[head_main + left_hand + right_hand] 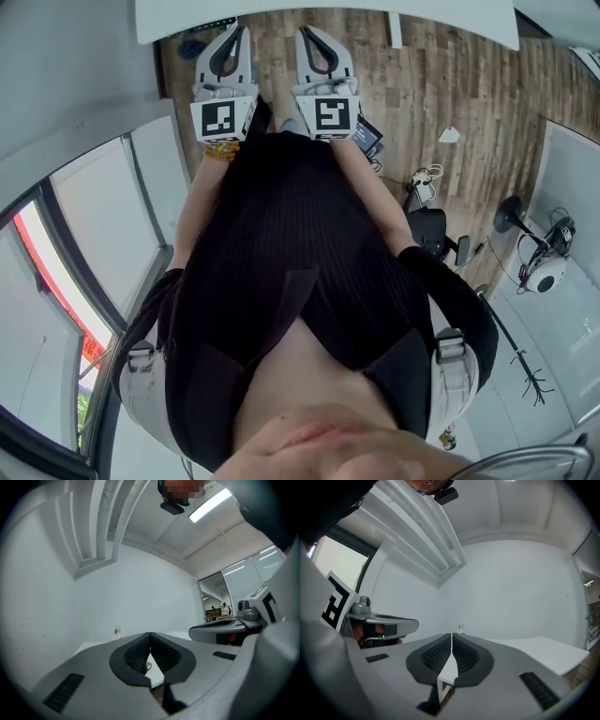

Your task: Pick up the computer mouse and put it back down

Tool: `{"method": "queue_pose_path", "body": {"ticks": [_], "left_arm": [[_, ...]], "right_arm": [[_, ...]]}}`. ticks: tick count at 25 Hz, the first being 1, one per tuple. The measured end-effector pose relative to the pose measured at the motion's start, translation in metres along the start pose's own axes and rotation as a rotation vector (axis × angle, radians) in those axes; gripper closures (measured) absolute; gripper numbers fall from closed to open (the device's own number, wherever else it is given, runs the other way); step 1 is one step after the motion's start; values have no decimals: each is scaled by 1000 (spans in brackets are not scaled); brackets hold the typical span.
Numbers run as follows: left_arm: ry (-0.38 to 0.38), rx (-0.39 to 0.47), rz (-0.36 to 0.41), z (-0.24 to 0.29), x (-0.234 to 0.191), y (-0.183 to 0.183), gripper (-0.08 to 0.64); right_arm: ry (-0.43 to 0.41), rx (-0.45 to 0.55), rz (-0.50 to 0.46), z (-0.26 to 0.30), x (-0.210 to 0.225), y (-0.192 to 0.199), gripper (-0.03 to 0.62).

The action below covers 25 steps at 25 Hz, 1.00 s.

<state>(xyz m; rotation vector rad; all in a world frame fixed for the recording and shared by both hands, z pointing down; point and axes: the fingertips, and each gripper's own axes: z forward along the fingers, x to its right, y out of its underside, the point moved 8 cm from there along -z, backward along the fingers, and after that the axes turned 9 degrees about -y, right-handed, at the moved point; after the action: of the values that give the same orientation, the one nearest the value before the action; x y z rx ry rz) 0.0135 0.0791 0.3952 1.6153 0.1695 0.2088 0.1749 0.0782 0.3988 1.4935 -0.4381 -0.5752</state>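
Observation:
No computer mouse shows in any view. My left gripper [240,30] and right gripper [306,32] are held side by side in front of the person's body, pointing level toward the near edge of a white table [328,21]. The left gripper [150,637] has its ribbed pads meeting at the tips with nothing between them. The right gripper [452,637] is shut the same way and holds nothing. Each gripper sees the other beside it. The white table top [548,651] stretches ahead to a plain white wall.
A small bottle [117,630] stands at the table's far edge by the wall. The floor [469,84] is wood. Cables and a plug strip [424,183], a black chair base [437,234] and a stand with white gear [544,270] lie at the right. Glass panels [103,234] run along the left.

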Motion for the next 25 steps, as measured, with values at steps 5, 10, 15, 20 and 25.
{"method": "queue_pose_path", "body": {"ticks": [5, 10, 15, 20, 25], "left_arm": [[3, -4, -25, 28, -19, 0, 546], [6, 10, -28, 52, -39, -1, 546], [9, 19, -61, 77, -64, 0, 546], [35, 27, -61, 108, -93, 1, 546], [49, 32, -59, 142, -128, 4, 547]], "right_arm": [[11, -6, -10, 32, 12, -6, 561], [10, -36, -38, 62, 20, -11, 561], [35, -58, -56, 95, 27, -14, 561], [61, -67, -81, 132, 36, -18, 561], [125, -55, -103, 167, 43, -23, 561]]}}
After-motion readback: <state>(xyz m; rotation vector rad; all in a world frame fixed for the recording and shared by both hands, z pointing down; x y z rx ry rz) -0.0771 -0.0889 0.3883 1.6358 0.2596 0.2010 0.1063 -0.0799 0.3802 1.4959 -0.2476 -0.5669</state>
